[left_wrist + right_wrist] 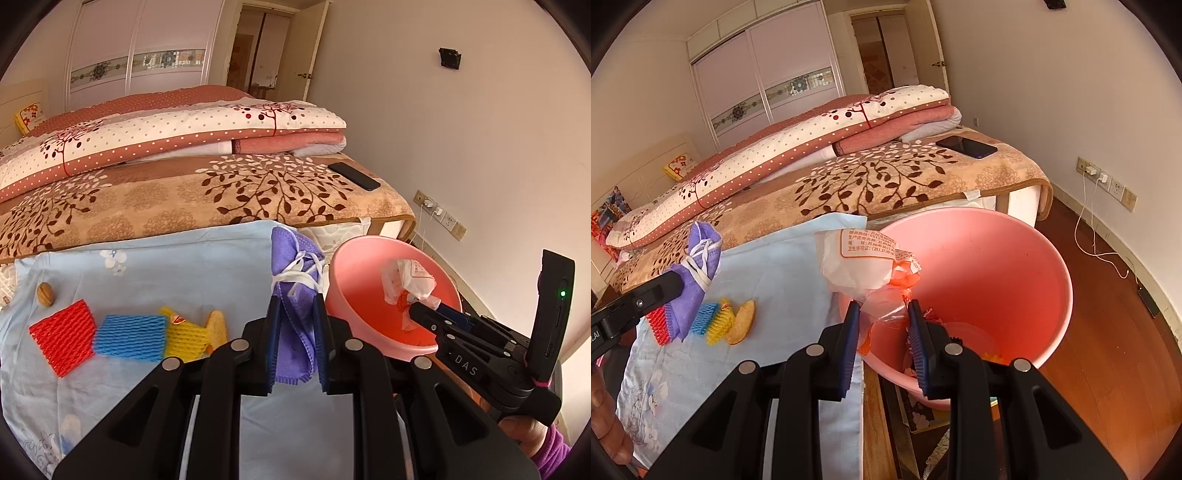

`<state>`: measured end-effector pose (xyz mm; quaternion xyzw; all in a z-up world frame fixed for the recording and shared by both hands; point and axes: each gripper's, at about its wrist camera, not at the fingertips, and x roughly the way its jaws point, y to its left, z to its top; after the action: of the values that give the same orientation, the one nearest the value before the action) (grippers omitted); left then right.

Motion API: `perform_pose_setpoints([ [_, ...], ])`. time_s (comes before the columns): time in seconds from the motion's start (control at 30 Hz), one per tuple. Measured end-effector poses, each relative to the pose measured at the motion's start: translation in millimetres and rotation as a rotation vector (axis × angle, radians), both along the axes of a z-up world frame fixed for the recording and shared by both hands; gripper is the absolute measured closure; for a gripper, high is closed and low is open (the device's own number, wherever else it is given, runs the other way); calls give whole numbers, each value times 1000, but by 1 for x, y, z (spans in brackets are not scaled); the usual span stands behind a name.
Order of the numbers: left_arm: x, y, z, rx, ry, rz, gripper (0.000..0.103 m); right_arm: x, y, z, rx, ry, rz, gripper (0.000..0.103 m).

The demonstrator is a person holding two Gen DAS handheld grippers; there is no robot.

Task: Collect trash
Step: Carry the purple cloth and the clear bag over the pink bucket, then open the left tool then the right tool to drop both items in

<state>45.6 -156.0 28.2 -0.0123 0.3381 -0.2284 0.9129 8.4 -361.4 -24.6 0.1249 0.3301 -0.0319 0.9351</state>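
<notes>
My left gripper point(295, 299) is shut on a purple face mask point(295, 266) with white straps, held above the light blue cloth point(166, 273), just left of the pink bin point(354, 266). The mask also shows in the right wrist view point(698, 266). My right gripper point(882, 306) is shut on a crumpled white and orange plastic wrapper point(860, 262), held over the near-left rim of the pink bin point(1015, 258). In the left wrist view the right gripper point(424, 306) holds the wrapper point(406, 280) inside the bin's mouth. The bin's bottom holds some scraps.
On the cloth lie a red foam net point(62, 332), a blue one point(129, 336), a yellow one point(184, 336), a peel piece point(218, 325) and a walnut point(46, 293). A bed with folded quilts point(166, 140) and a phone point(354, 176) stands behind. Wood floor point(1108, 332) lies right of the bin.
</notes>
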Motion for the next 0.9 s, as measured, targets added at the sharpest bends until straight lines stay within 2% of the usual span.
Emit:
perform_pose_setpoints([
  [0.5,26,-67,-13,-3,26,-102,86,0,-58,-15,37,20,-136,77],
  [0.9,38,-110,-36,18,69,-186,86,4,-72,-27,53,51,-158,77],
])
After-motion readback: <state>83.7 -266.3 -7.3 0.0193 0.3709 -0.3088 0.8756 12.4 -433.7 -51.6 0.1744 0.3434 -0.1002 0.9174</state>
